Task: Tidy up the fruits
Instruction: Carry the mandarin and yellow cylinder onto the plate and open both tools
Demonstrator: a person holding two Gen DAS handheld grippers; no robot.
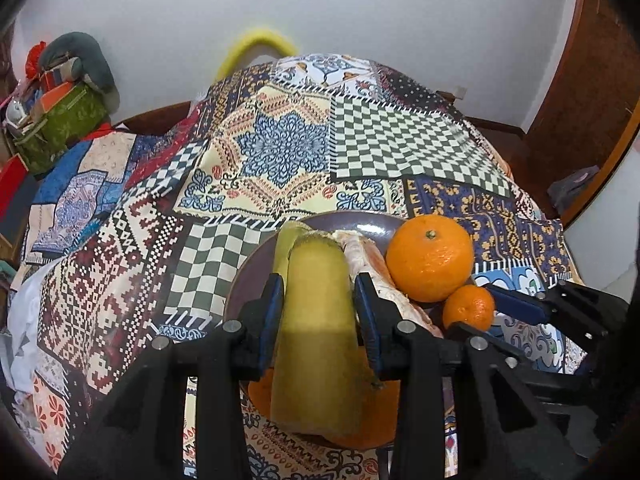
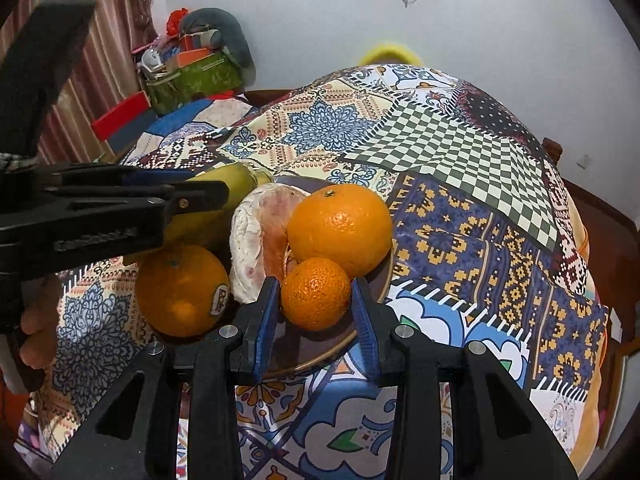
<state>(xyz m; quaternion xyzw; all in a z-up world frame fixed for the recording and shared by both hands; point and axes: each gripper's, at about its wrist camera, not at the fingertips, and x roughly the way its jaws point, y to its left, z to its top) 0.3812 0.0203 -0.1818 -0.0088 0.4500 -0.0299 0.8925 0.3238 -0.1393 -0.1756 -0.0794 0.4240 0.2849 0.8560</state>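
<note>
Patchwork cloth (image 1: 280, 152) covers the surface where, low in the frame, my left claw (image 1: 316, 312) is clenched on the banana (image 1: 316, 320) over the plate (image 1: 248, 276), while my right claw (image 2: 316, 312) grips the small mandarin (image 2: 316, 294) beside the big orange (image 2: 340, 228).

On the orange (image 2: 182, 291) beside my left tongs (image 2: 192, 196) sits a small sticker (image 2: 219, 299); its letters look like "Dole", though blurred. Embossed lettering runs along the tongs' black arm, too faint to read.
</note>
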